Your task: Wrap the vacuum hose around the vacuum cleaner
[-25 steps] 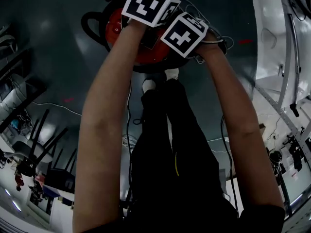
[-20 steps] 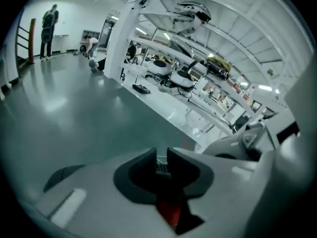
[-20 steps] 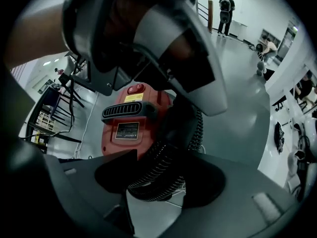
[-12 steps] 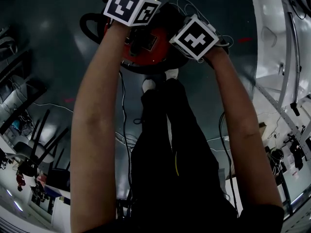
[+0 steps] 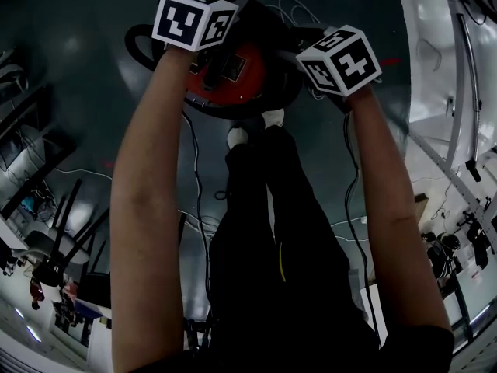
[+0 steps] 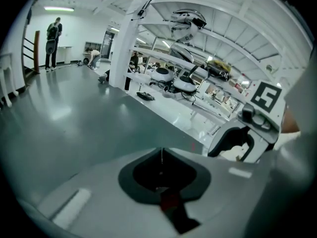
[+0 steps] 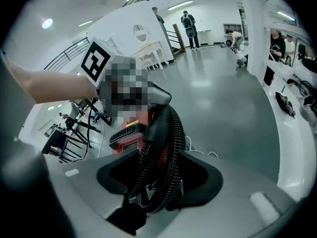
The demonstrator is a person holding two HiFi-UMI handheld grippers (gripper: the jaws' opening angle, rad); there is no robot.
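Right claw [image 7: 157, 180] spread, its jaws just been narrowing, with a loop of the black ribbed vacuum hose [image 7: 173, 143] between them, against the red vacuum cleaner [image 5: 233, 76] on the floor [image 5: 78, 68]; left claw [image 6: 161, 175] pressed together, empty

Red vacuum cleaner [image 5: 250, 85], black ribbed hose [image 7: 167, 148] looped alongside
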